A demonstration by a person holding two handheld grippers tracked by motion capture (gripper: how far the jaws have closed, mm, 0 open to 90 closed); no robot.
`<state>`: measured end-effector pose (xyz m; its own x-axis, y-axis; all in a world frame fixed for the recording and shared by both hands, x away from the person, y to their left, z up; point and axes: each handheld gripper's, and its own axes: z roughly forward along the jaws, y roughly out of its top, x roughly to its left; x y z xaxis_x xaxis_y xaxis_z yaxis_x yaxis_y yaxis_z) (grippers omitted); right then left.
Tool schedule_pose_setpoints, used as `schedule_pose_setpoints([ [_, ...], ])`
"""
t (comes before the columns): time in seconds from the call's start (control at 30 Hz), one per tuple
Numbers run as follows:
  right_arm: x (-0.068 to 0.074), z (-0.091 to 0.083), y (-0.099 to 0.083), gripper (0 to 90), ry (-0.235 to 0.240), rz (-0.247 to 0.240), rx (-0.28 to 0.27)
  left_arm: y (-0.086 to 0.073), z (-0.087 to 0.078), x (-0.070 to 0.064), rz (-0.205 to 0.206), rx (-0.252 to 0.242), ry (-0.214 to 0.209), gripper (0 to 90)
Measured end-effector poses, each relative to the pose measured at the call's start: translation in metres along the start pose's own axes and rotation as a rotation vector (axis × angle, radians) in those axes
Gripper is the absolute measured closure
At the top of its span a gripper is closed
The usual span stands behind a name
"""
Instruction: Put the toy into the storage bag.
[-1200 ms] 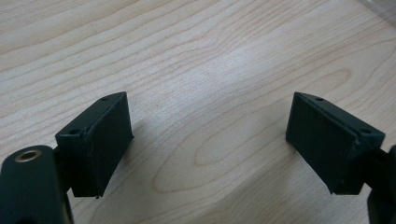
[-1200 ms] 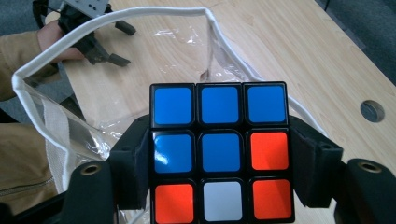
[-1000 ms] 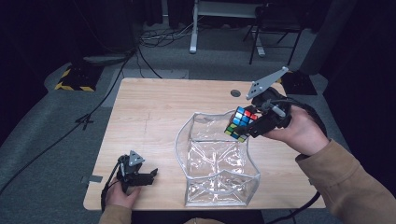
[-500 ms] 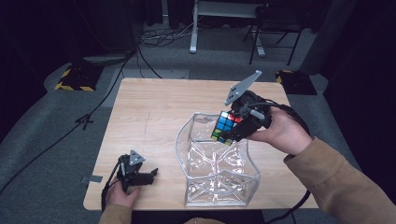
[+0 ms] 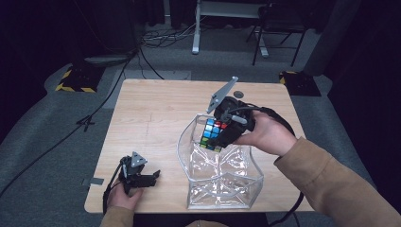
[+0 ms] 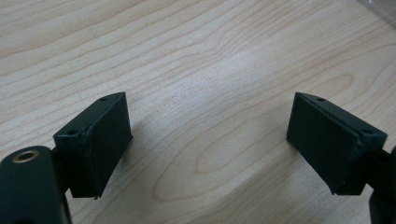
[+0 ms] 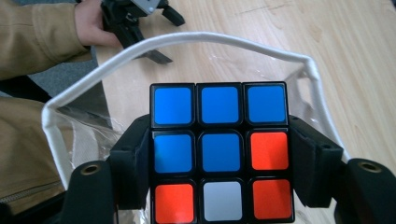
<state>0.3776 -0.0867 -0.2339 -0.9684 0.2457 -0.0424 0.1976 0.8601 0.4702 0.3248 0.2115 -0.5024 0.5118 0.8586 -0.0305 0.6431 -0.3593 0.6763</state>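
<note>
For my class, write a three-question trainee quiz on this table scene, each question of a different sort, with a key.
1. True or false: the right claw grips the puzzle cube on two opposite sides.
2. Multiple choice: where is the cube in relation to the clear bag? A) lying on its bottom B) held over its open rim C) on the table beside it
3. Fill the gap: the left claw stands ____ with bare wood between its jaws.

Key: 1 true; 2 B; 3 open.
</note>
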Motion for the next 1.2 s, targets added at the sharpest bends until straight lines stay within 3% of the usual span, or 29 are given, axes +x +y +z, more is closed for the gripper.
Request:
schedule_pose_setpoints([
  [0.23,0.004,0.02,0.003,33.5,0.048,-0.001,0.035,0.0,0.0,0.0,0.0,-0.002,0.002,14.0],
  [0.67,0.011,0.058,-0.001,33.5,0.086,-0.019,0.123,0.0,0.0,0.0,0.002,0.0,0.001,14.0],
  [1.0,0.02,0.093,-0.001,33.5,0.125,-0.029,0.233,0.0,0.0,0.0,0.002,0.002,0.001,14.0],
  [1.2,0.024,0.105,-0.004,33.5,0.166,-0.037,0.262,0.0,0.0,0.0,-0.002,-0.001,-0.001,14.0],
])
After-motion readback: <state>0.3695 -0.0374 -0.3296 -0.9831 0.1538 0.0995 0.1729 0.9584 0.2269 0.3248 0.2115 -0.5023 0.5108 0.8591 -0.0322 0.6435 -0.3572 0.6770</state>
